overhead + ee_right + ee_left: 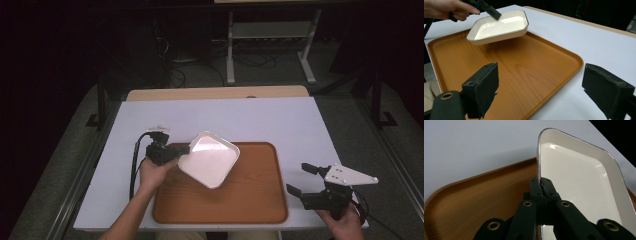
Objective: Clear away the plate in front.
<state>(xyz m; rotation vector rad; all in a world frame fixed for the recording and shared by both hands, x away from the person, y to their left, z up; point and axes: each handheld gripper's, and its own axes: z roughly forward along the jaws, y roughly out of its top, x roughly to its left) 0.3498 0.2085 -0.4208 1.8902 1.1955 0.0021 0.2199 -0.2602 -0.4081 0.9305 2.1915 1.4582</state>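
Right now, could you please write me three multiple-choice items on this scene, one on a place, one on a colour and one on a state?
1. Where is the white dish?
A. held above the wooden tray
B. flat on the bare table
C. on the floor

2. What colour is the tray?
A. blue
B. orange-brown
C. black

3. How does the right gripper stand?
A. shut on the dish
B. shut on the tray's rim
C. open, holding nothing

Answers: 1 A, the left gripper pinches the dish's rim and the right gripper view shows it tilted, clear of the tray. 2 B, wood-grain orange-brown in every view. 3 C, its jaws stand wide apart beside the tray.
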